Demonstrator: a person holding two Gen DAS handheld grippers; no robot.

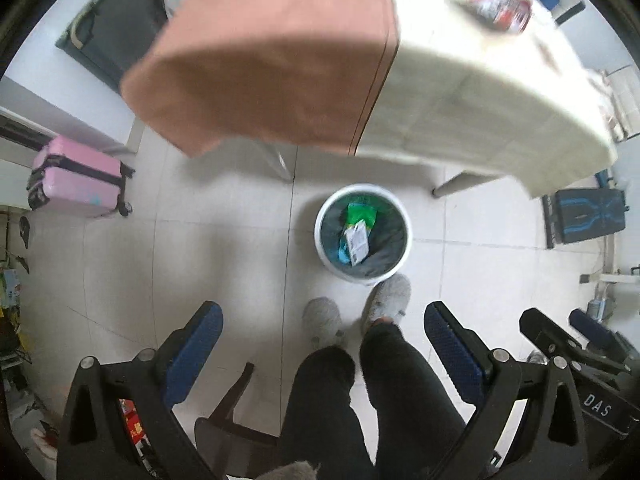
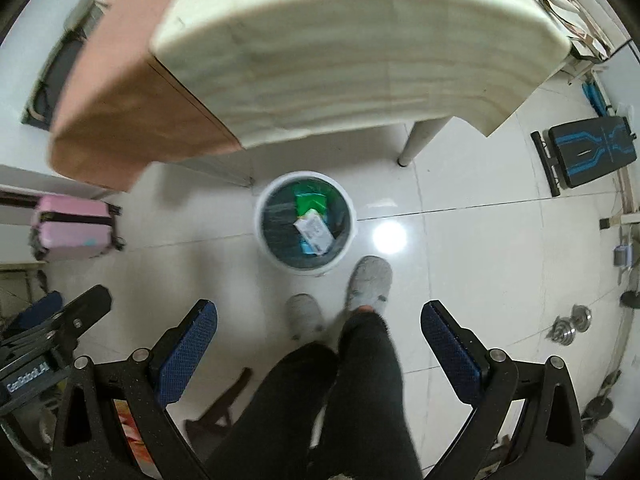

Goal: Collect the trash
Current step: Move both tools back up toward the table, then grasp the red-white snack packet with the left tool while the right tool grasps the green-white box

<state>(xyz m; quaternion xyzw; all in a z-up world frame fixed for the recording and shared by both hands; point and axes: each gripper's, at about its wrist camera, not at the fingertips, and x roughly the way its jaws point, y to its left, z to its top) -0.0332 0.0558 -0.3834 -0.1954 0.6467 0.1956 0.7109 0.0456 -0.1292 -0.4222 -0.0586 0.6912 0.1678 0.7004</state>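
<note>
Left wrist view: the left gripper (image 1: 320, 344) gapes wide, empty, bin (image 1: 363, 233) straight ahead below with two or three wrappers (image 1: 357, 236) inside. On the table (image 1: 480, 92) up right, two blurry packets (image 1: 502, 8) remain. The right gripper (image 2: 320, 344), nearer them, gapes empty too.

"DAS" stands on the right tongs (image 1: 596, 328) body; "GenRobot" is partly legible on the left tongs (image 2: 56, 312) body.
</note>
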